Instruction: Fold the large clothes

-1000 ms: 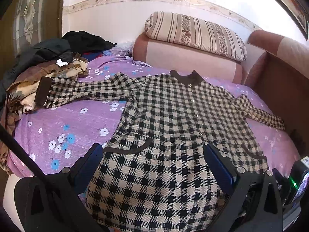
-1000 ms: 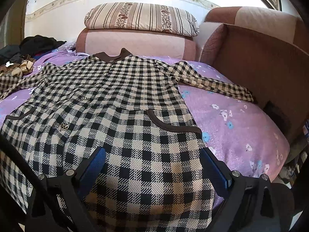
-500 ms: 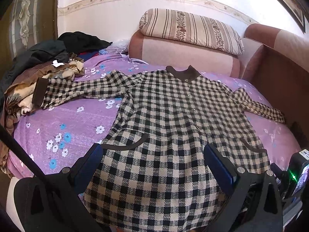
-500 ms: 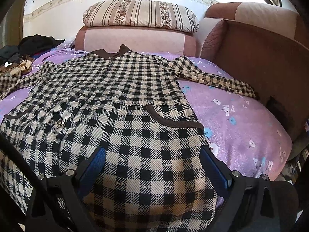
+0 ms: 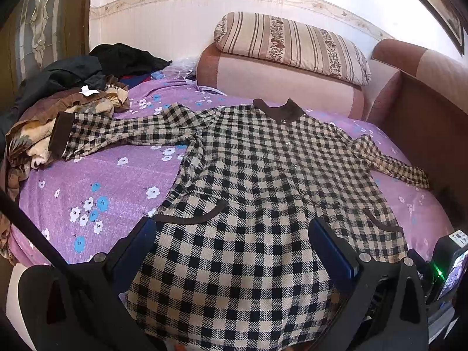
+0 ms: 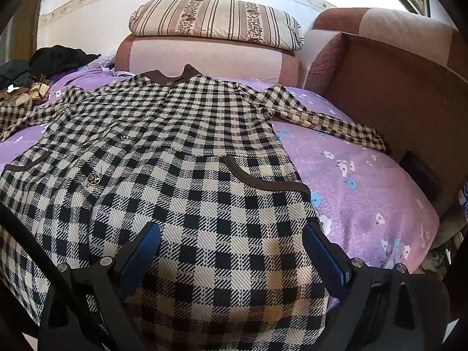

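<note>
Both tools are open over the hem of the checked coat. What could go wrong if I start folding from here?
1. The black-and-cream checked coat has its left sleeve ending against the heap of brown and black clothes; folding it inward might drag them along.
2. The right sleeve runs to the brown sofa arm and may snag.
3. The hem hangs over the purple flowered sheet edge and could slide off.

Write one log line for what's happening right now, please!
stage: before first fold | checked coat: spread flat on purple sheet | left gripper: open | right gripper: open

Each gripper, the left gripper and the right gripper, is showing black finger arms, blue pads and silver screws.
</note>
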Tool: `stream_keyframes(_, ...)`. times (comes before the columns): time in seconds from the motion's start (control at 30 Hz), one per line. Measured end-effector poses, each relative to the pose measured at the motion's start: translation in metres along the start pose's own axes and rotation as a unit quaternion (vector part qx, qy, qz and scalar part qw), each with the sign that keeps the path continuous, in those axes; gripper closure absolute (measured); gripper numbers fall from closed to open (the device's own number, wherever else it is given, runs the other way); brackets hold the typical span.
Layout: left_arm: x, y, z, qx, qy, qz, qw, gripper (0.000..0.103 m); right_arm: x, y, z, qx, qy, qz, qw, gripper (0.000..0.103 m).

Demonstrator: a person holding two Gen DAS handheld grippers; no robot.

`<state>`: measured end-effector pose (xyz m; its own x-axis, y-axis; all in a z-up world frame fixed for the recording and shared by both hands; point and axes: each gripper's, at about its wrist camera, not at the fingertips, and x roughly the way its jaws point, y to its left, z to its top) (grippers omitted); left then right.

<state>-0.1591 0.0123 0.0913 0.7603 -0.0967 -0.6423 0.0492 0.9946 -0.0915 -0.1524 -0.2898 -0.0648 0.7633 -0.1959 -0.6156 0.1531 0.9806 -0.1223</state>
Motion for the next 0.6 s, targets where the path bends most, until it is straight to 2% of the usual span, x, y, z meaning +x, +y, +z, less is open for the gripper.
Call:
stream_keyframes(0.47,-0.005,0.006,0.0,-0.006,-0.002,0.003,1.0,0.0,0.003,0.002,-0.002,-0.004,0.005,0.002,1.0,0.003)
stream_keyframes(0.6,-0.026,0.014,0.003,-0.017,-0.025,0.012,0.9995,0.0,0.0,0.004,-0.002,-0.006,0.001,0.009,1.0,0.003)
